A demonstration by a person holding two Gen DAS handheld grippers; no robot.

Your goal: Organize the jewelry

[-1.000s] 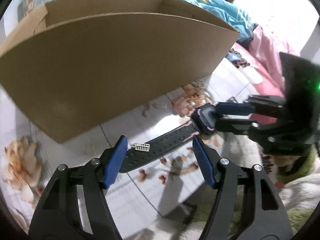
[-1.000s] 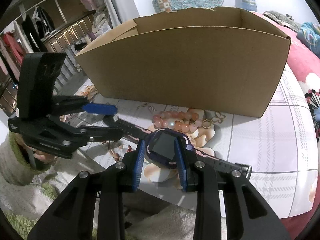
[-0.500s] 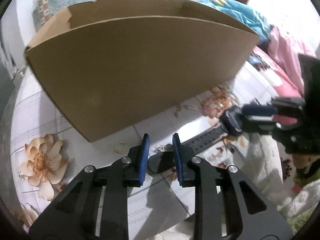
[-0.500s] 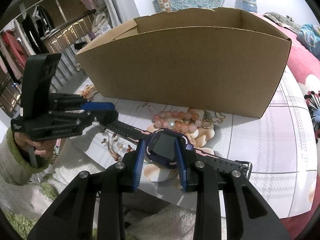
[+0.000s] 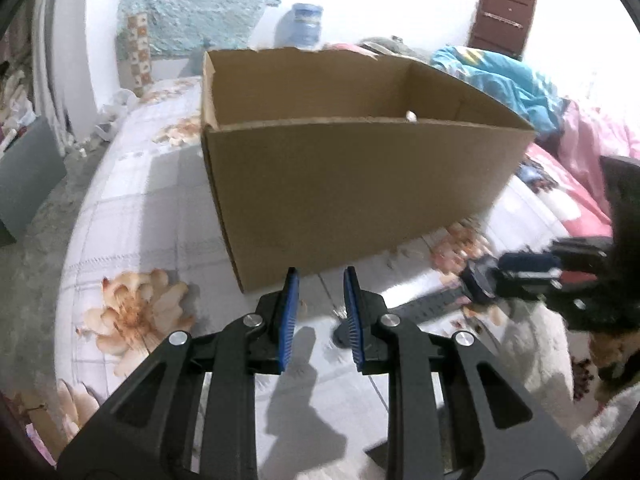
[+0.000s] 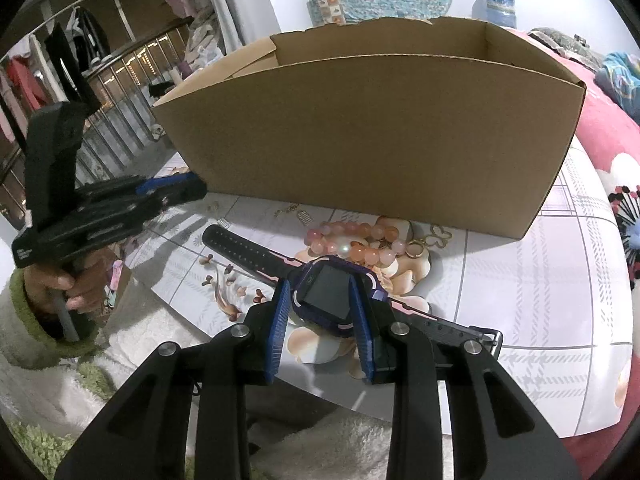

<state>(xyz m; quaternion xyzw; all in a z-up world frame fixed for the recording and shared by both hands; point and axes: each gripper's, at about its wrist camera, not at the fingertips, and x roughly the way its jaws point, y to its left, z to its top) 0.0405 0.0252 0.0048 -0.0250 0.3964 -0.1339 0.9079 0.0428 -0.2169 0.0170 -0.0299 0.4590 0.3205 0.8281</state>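
My right fingers (image 6: 280, 328) are clamped on the watch (image 6: 326, 290), one blue pad on each side of its purple case. The dark screen faces up and the watch sits near the front edge of the flowered surface (image 6: 540, 280). Its black strap runs out both ways along the surface. The long end reaches to the left and the buckle end lies just behind my right pad.

My left fingers (image 5: 289, 312) have just been closing and now stand with a narrow gap. Nothing is between them: through the gap I see only bare surface and the foot of the cardboard box (image 5: 360, 184). The tip of the strap lies just outside the right-hand pad of that pair. From the right wrist view, those fingers hang above the surface close to the box's left corner, with a hand (image 6: 68, 284) in a green-cuffed sleeve on the handle.

The box stands open-topped behind everything. In front of its wall lie a bracelet of pink beads (image 6: 352, 240), a gold butterfly piece (image 6: 438, 238) beside it, and a small silver charm (image 6: 224, 222) near the strap's tip.
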